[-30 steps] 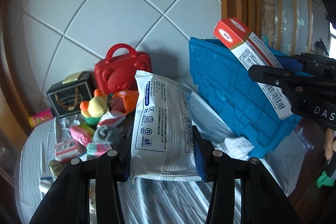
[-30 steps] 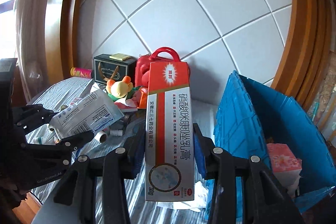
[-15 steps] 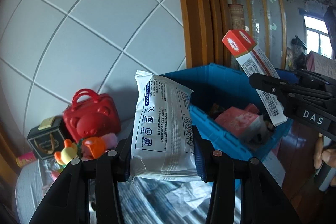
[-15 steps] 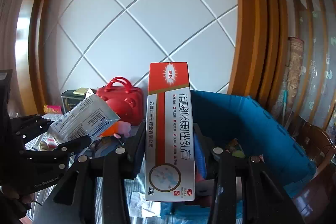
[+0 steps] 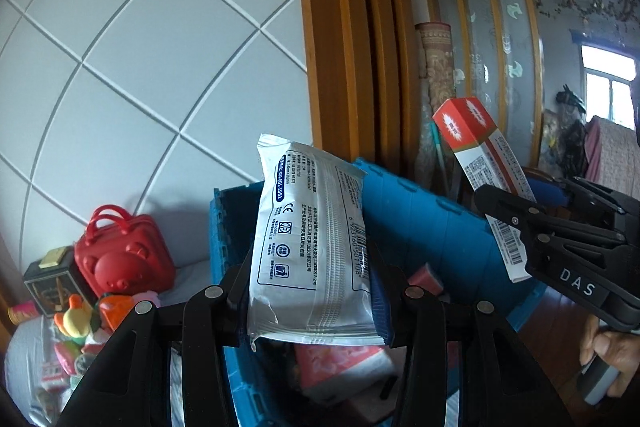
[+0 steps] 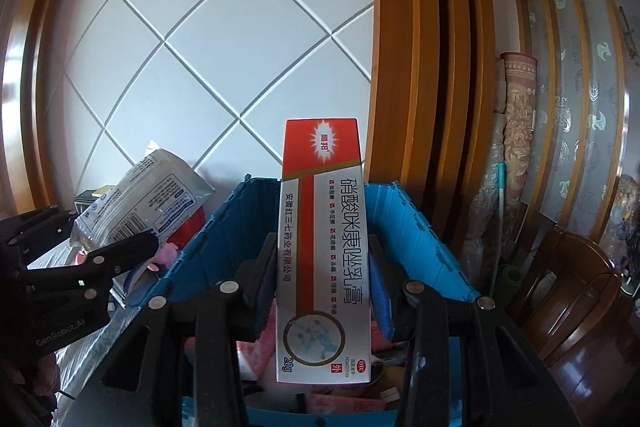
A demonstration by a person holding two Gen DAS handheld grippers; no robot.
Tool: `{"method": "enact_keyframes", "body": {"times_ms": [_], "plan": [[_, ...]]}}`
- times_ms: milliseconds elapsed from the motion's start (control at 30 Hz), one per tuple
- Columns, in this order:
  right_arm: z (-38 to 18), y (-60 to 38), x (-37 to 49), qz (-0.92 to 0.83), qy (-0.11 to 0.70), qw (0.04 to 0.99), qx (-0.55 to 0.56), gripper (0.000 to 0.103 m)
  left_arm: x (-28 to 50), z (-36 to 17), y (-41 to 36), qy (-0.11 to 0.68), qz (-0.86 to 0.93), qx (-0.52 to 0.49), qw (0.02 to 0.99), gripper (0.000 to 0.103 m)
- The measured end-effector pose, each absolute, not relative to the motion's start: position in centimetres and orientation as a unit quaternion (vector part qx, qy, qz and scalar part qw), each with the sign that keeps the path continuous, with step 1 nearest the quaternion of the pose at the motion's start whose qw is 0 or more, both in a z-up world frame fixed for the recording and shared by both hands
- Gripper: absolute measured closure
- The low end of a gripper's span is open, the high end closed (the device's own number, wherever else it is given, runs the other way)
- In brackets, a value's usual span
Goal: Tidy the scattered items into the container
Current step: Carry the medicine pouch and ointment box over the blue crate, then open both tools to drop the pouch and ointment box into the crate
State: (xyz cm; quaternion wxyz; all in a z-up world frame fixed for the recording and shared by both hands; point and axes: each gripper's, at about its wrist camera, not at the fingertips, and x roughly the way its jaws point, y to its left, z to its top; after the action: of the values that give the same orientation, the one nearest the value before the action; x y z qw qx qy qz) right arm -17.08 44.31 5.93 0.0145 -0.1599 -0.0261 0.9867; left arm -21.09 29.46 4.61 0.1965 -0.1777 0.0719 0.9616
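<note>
The left gripper [image 5: 312, 291] clamps a white sealed packet [image 5: 310, 247] upright between its fingers, poised over the open blue crate [image 5: 432, 227], while the right gripper [image 6: 320, 291] pinches a red-and-white ointment box [image 6: 322, 247] above the same crate. Pink packages [image 5: 344, 367] lie inside the crate. To the left, on the cloth-covered table [image 5: 24, 359], a red bear-faced case [image 5: 124, 259], a dark gift box [image 5: 50, 279] and small toys [image 5: 80, 323] sit scattered.

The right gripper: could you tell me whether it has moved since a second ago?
Yes. The right gripper went right, from beside the blue crate to over its opening.
</note>
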Motion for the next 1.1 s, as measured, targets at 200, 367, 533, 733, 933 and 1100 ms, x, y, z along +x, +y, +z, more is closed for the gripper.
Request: {"method": "enact_keyframes", "body": {"times_ms": [200, 367, 533, 733, 933, 1100], "plan": [[5.3, 46.4, -17.5, 0.986, -0.017, 0.012, -0.164, 0.063, -22.7, 4.4, 31.5, 0.068, 0.962, -0.186, 0.187, 0.058], [4.7, 47.5, -17.9, 0.985, -0.012, 0.011, -0.170, 0.063, -24.1, 3.9, 32.1, 0.064, 0.961, -0.203, 0.177, 0.058], [4.1, 48.4, -18.3, 0.984, -0.006, 0.009, -0.176, 0.063, -24.8, 3.5, 31.7, 0.060, 0.963, -0.211, 0.159, 0.058], [3.5, 48.2, -19.0, 0.983, -0.002, 0.003, -0.185, 0.063, -25.0, 3.2, 31.3, 0.063, 0.963, -0.216, 0.149, 0.057], [3.5, 47.9, -19.9, 0.982, -0.003, 0.001, -0.189, 0.063, -25.3, 3.1, 31.0, 0.067, 0.963, -0.222, 0.140, 0.056], [3.5, 48.4, -21.8, 0.978, 0.009, 0.005, -0.207, 0.057, -25.6, 2.8, 31.7, 0.082, 0.961, -0.230, 0.132, 0.025]]}}
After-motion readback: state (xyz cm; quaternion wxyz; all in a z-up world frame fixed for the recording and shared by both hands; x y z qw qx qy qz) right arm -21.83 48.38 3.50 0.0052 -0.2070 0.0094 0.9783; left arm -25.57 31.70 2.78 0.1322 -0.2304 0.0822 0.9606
